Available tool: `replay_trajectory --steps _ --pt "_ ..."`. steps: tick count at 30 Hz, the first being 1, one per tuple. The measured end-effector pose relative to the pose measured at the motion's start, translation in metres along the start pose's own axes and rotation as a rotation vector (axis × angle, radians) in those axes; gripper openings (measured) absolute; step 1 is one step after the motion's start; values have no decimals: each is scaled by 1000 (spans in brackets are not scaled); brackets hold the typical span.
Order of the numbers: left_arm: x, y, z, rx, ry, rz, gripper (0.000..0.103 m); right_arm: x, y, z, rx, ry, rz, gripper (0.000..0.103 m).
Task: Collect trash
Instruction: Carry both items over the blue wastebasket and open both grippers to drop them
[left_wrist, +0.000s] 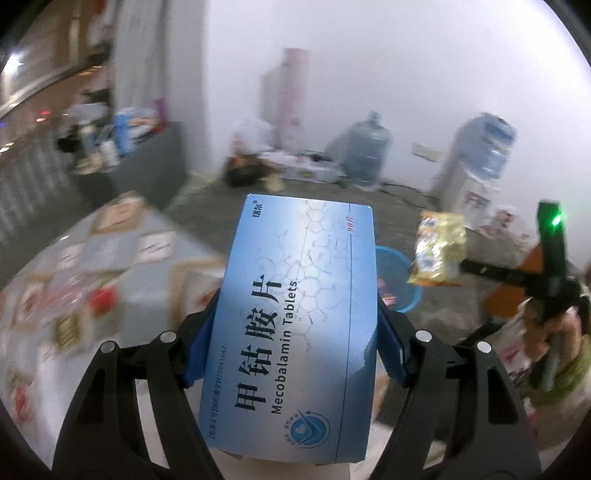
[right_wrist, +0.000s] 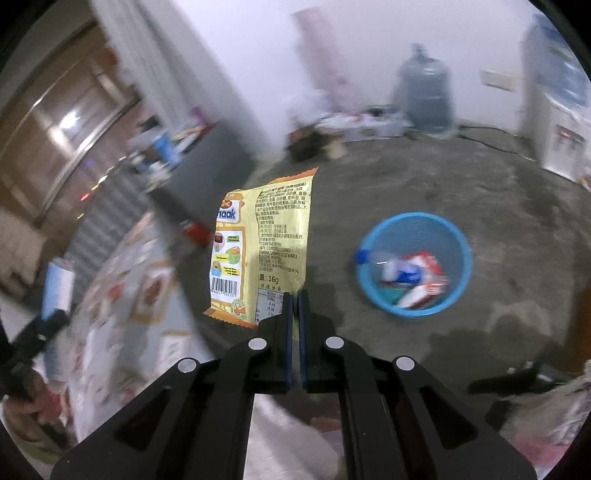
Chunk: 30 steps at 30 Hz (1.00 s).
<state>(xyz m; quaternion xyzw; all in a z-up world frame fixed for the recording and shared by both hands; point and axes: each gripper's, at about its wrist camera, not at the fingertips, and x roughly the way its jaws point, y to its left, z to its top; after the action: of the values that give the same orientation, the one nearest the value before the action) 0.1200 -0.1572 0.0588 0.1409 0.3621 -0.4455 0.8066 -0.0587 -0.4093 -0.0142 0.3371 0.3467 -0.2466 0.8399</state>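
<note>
— Tongs first: what does each hold?
— Left gripper (left_wrist: 295, 325) clamps a blue tablet box (left_wrist: 295, 317) across its width; right gripper (right_wrist: 294, 299) pinches the bottom edge of a yellow snack wrapper (right_wrist: 262, 254), which stands up above its tips.
— And the bin?
— Blue basket (right_wrist: 461, 254) sits on the floor ahead and right of the right tongs, trash inside.

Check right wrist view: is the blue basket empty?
No. The blue basket on the floor already holds a plastic bottle and red-and-white wrappers.
</note>
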Motion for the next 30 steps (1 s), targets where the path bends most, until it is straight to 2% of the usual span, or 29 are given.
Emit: replay_trajectory --steps 4,8,11,17,19,20,21,22,25,30 --pt "75 -41 42 28 108 -130 70 23 -48 13 98 15 -100 3" --pt "146 -82 61 81 210 -201 70 55 -92 19 200 64 -151 3" --pt "202 -111 64 113 300 -225 70 80 -118 20 251 96 -188 3" --pt "291 -162 68 159 400 -247 72 122 -156 28 336 145 -229 6" --pt "316 -173 71 142 411 -254 87 140 -172 30 376 148 -234 12" --pt "327 -178 71 131 409 -253 87 145 -179 29 389 149 -239 18" --pt "336 -182 71 122 409 -248 87 155 -188 30 405 153 -261 33" --pt "341 -186 72 117 412 -245 87 161 -194 29 417 157 -296 40" --pt "339 -189 71 97 417 -259 87 165 -203 24 442 157 -343 40" --pt "306 -172 77 128 333 -259 87 152 -193 26 396 111 -373 47"
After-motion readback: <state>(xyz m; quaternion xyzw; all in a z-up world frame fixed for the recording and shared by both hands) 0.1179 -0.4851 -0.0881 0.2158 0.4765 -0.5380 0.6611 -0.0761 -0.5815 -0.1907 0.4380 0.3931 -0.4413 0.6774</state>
